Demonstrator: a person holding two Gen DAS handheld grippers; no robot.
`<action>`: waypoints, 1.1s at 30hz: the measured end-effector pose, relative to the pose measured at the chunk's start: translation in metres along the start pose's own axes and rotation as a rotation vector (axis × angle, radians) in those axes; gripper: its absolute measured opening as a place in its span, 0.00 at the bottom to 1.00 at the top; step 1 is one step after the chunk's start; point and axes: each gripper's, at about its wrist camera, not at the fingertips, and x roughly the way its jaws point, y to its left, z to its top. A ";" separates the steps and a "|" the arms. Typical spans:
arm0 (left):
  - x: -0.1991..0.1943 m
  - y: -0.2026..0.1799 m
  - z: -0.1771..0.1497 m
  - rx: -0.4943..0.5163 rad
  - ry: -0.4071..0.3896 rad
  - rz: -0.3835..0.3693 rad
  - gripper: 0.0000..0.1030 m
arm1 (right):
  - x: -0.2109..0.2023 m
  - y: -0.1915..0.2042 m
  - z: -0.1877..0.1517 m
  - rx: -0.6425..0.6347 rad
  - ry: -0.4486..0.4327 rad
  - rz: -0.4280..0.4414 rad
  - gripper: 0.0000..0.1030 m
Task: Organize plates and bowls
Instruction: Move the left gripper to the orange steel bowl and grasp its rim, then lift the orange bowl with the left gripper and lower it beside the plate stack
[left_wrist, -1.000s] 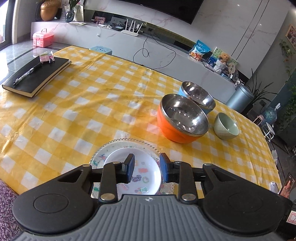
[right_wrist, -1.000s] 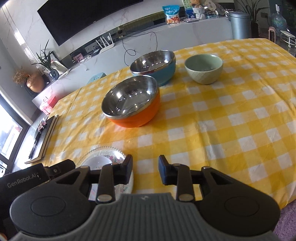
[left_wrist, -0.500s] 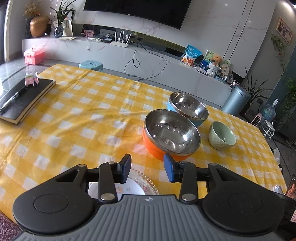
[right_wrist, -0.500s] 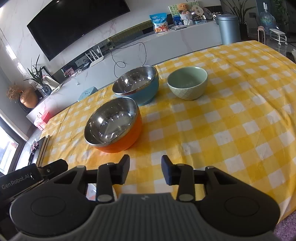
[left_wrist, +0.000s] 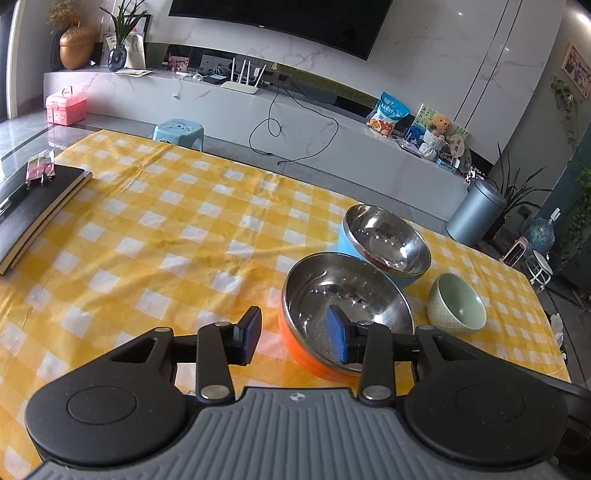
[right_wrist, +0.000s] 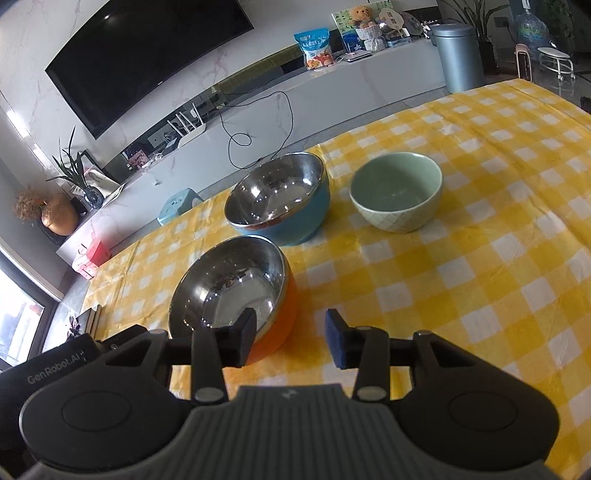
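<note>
You've brought both grippers from the plates to the orange steel-lined bowl (left_wrist: 345, 325) mid-table: left gripper (left_wrist: 293, 338) parted, empty; right gripper (right_wrist: 290, 341) opening, empty, both straddling its rim. Bowls come next.

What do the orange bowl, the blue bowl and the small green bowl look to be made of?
Orange bowl: polished steel liner, mirror reflections inside; matte orange shell, plastic or coated metal, unclear.
Blue bowl: same build, shiny steel inside, blue shell.
Green bowl: probably glazed ceramic, with a thick rim, soft sheen and embossed diamond pattern outside.
</note>
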 end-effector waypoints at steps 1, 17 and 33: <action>0.005 -0.002 0.001 0.014 0.008 0.004 0.43 | 0.003 0.003 0.002 -0.005 0.002 -0.009 0.40; 0.063 -0.004 0.017 0.151 0.176 0.025 0.38 | 0.066 0.021 0.014 -0.070 0.121 -0.091 0.27; 0.076 -0.005 0.015 0.125 0.209 0.006 0.13 | 0.076 0.021 0.014 -0.053 0.133 -0.109 0.14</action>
